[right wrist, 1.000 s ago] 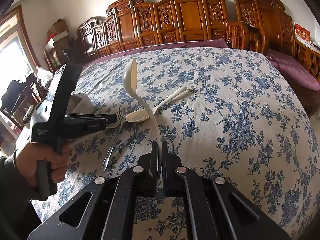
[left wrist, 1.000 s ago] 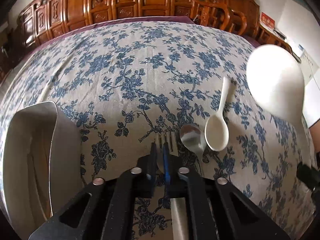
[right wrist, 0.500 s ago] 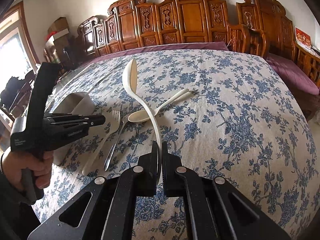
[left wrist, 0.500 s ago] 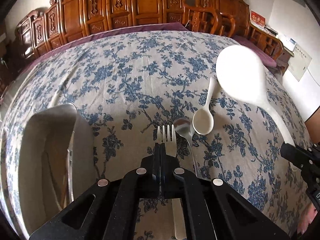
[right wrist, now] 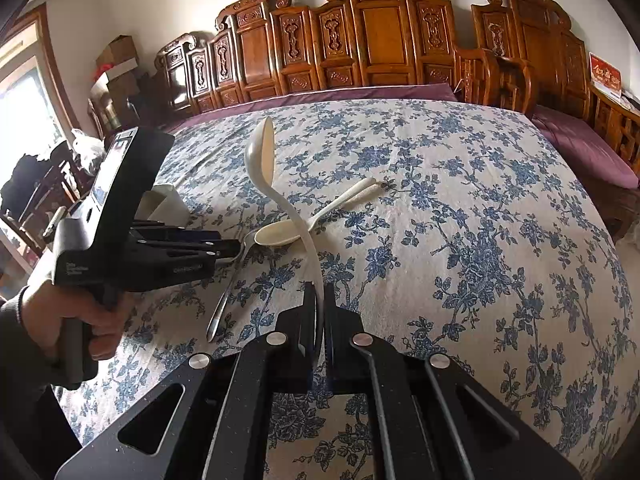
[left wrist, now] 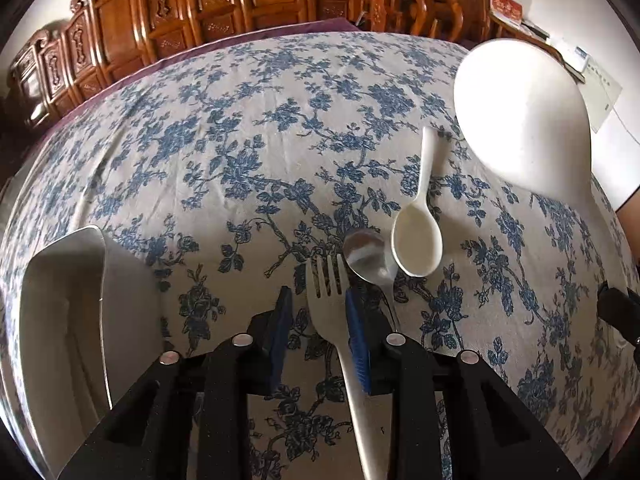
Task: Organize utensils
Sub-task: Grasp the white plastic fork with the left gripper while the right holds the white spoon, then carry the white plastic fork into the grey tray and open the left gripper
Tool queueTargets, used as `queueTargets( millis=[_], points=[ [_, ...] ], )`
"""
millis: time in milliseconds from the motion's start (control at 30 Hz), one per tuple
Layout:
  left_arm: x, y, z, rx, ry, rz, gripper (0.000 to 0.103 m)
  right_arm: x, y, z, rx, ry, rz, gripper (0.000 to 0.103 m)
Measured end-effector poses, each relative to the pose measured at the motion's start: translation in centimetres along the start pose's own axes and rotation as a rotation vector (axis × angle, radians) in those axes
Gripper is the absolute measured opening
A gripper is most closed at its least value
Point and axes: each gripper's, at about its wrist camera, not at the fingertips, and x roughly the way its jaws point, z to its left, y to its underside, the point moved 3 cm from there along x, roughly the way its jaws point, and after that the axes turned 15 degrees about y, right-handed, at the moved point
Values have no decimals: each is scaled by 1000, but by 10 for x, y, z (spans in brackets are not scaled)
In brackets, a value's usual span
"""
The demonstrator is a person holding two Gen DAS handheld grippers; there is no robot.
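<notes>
My left gripper (left wrist: 318, 300) is open, its fingers on either side of a cream plastic fork (left wrist: 326, 300) that lies on the floral tablecloth (left wrist: 240, 152). Just right of the fork lie a metal spoon (left wrist: 364, 254) and a small cream spoon (left wrist: 418, 236). My right gripper (right wrist: 319, 300) is shut on the handle of a large cream ladle (right wrist: 262, 156) and holds it raised above the table; its bowl also shows in the left wrist view (left wrist: 524, 120). The left gripper also shows in the right wrist view (right wrist: 228, 246), low over the metal spoon (right wrist: 228, 292) and small spoon (right wrist: 280, 234).
A pale rectangular container (left wrist: 64, 312) stands on the table to the left of my left gripper; it also shows in the right wrist view (right wrist: 164, 206). Carved wooden chairs (right wrist: 360, 40) line the far table edge. A purple cushion (right wrist: 580, 144) lies at right.
My left gripper was shut and has opened around the fork, moving a little forward and lower. The right gripper still holds the ladle, almost unmoved.
</notes>
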Motion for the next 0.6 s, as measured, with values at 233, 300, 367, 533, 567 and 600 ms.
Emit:
queueTargets(
  millis=[233,300,367,533,567,600],
  points=[
    [3,-1,-11,50,11,40,17,0,0,-1,2,-3,-1,5],
    [3,0,-13,54,10,42,0,0,-1,-1,2,-2,0,5],
    [2,1,-15,62,4,43,0,0,-1,-1,3,-2,-2,5],
    [-2,8,-19,68,0,60,0,1,-1,-1,3,-3,-2,5],
    [-6,10,-21,69,-1,59,0,1,-1,0,2,-4,-2,5],
    [-12,11,-23,74,-3,51,0,0,-1,0,2,-4,-4,5]
  ],
)
